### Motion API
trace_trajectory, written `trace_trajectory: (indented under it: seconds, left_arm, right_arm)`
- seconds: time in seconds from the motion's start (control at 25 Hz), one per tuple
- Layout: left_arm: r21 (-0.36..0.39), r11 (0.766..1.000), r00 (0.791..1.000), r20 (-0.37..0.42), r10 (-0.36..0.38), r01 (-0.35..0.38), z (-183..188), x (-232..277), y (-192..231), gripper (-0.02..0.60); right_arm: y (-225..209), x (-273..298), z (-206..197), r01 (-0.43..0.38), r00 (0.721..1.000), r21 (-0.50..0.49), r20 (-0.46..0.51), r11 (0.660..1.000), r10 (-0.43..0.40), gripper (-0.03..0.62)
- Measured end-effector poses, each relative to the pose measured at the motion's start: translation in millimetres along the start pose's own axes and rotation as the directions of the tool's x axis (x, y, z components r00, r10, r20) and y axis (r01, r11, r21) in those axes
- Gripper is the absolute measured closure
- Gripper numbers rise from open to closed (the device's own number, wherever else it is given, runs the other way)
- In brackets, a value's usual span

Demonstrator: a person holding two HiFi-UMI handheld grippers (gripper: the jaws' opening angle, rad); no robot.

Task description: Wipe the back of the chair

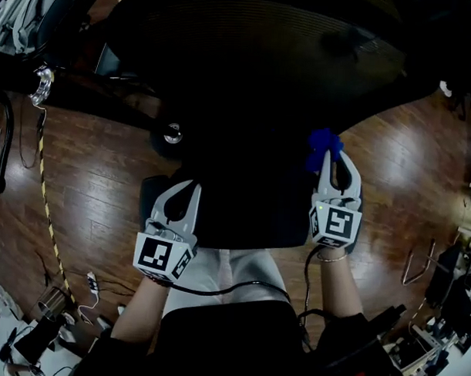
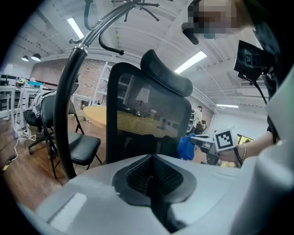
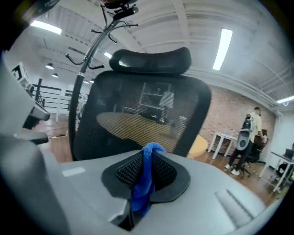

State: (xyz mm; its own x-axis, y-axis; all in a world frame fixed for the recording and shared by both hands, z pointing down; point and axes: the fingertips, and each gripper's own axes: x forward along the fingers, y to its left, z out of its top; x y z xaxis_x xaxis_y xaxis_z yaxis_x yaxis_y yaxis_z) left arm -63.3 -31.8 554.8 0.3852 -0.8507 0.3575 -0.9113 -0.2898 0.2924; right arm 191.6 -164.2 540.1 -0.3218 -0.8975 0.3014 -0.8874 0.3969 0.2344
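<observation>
A black mesh office chair [image 1: 254,84] stands in front of me; its back [image 2: 147,119] and headrest [image 3: 151,60] fill both gripper views. My right gripper [image 1: 330,157] is shut on a blue cloth [image 1: 323,142], and the cloth [image 3: 144,181] hangs between its jaws, close to the right side of the chair back. The left gripper view shows that cloth [image 2: 185,148] beside the back's edge. My left gripper [image 1: 183,189] sits at the left side of the chair, shut with nothing in it [image 2: 154,179].
A black coat stand pole [image 2: 64,114] rises left of the chair, with a second black chair [image 2: 82,147] and a round wooden table [image 2: 94,114] beyond. Cables and a yellow striped cord [image 1: 46,200] lie on the wood floor. A person [image 3: 252,133] stands far right.
</observation>
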Motion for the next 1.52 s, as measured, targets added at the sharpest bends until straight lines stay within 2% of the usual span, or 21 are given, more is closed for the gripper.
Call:
trace_trajectory:
  seconds: [0.16, 0.24, 0.32, 0.52, 0.72, 0.92, 1.08, 1.28, 1.4, 1.52]
  left_arm:
    - [-0.029, 0.999, 0.999, -0.045, 0.024, -0.025, -18.2, 13.3, -14.4, 0.574]
    - [-0.05, 0.998, 0.996, -0.075, 0.039, -0.043, -27.6, 15.9, -22.8, 0.574]
    - [-0.067, 0.997, 0.995, -0.089, 0.043, -0.049, -34.5, 18.6, -32.5, 0.574]
    - [-0.073, 0.994, 0.994, -0.078, 0.074, -0.08, -36.5, 20.5, -37.3, 0.574]
    - [-0.084, 0.986, 0.989, -0.016, 0.145, -0.145, -22.5, 5.1, -26.7, 0.574]
    - [-0.11, 0.977, 0.982, 0.029, 0.184, -0.18, -19.7, -14.4, -16.2, 0.574]
    - [-0.153, 0.962, 0.971, 0.037, 0.236, -0.228, -27.6, -33.3, 4.3, 0.574]
    - [-0.151, 0.957, 0.965, 0.053, 0.257, -0.246, -33.6, -63.6, 35.2, 0.574]
    - [-0.173, 0.952, 0.962, 0.059, 0.267, -0.253, -35.1, -80.6, 50.7, 0.574]
    - [-0.181, 0.957, 0.965, 0.092, 0.245, -0.226, -30.0, -91.1, 56.4, 0.574]
  right_arm:
    - [-73.9, 3.1, -30.6, 0.18, 0.982, 0.003, -0.054, 0.984, -0.18, 0.559]
    - [-82.7, 18.1, -37.9, 0.182, 0.981, 0.004, -0.066, 0.983, -0.181, 0.559]
    - [-74.6, 35.5, -40.9, 0.124, 0.99, -0.019, -0.066, 0.992, -0.125, 0.559]
    - [-32.0, 62.8, -41.0, -0.014, 0.999, -0.112, -0.054, 0.994, 0.009, 0.559]
    - [6.1, 82.1, -32.2, -0.052, 0.998, -0.079, -0.051, 0.996, 0.048, 0.559]
    - [41.2, 96.5, -22.6, -0.032, 0.999, -0.049, -0.044, 0.998, 0.03, 0.559]
    - [90.7, 102.8, -8.1, -0.111, 0.994, -0.091, -0.009, 0.99, 0.111, 0.559]
    - [178.8, 101.8, 7.9, -0.241, 0.967, -0.196, 0.039, 0.951, 0.253, 0.559]
    - [230.2, 104.1, 14.9, -0.334, 0.932, -0.267, 0.048, 0.904, 0.358, 0.559]
    - [268.2, 108.5, 24.4, -0.383, 0.906, -0.318, 0.053, 0.867, 0.419, 0.559]
